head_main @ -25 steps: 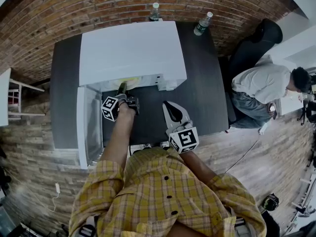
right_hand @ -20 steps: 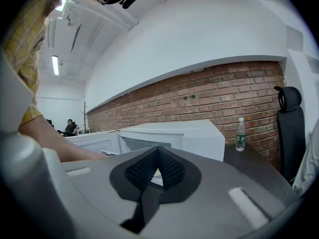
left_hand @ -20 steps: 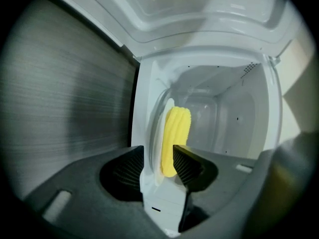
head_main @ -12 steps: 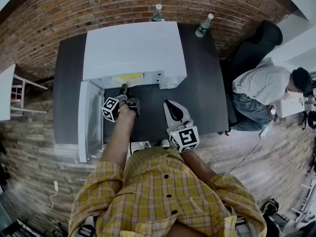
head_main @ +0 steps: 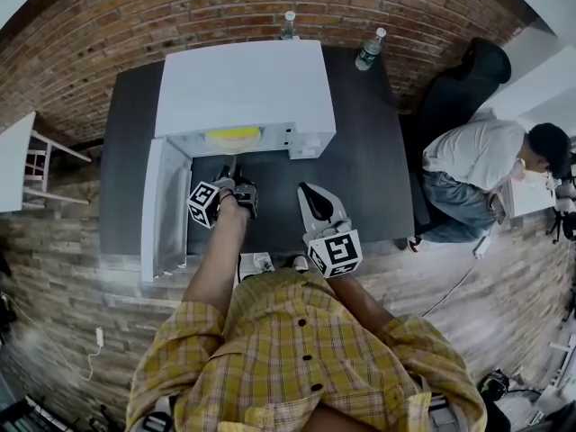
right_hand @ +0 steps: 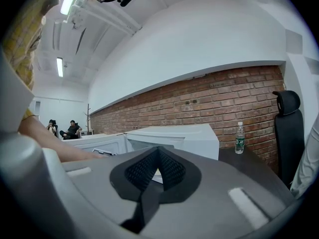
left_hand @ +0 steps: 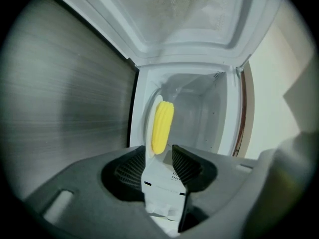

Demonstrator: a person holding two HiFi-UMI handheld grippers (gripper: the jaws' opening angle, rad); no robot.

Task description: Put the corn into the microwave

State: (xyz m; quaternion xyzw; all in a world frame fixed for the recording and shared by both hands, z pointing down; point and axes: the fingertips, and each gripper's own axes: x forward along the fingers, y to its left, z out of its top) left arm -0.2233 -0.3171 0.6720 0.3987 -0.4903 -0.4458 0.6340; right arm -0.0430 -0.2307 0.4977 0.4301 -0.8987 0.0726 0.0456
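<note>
Hovering before open microwave [head_main: 238, 88], left gripper [left_hand: 159, 156] jaws apart, holding nothing; corn [left_hand: 162, 126] inside on white plate [left_hand: 148, 129]. Right gripper [right_hand: 158, 151] jaws together, empty, above dark table [head_main: 369, 151].

Dark rectangular tabletop [head_main: 364, 151] carried a white boxy microwave [head_main: 243, 88] at the back, its door [head_main: 162, 210] swung open to the left. One clear plastic water bottle [head_main: 287, 25] stood behind it at the back edge. A second bottle [head_main: 369, 49] stood near the back-right corner.

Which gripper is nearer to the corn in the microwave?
Left. The left gripper is just in front of the open microwave, jaws apart, pointing at the corn inside. The right gripper, shut and empty, is over the table, farther back and to the right.
</note>
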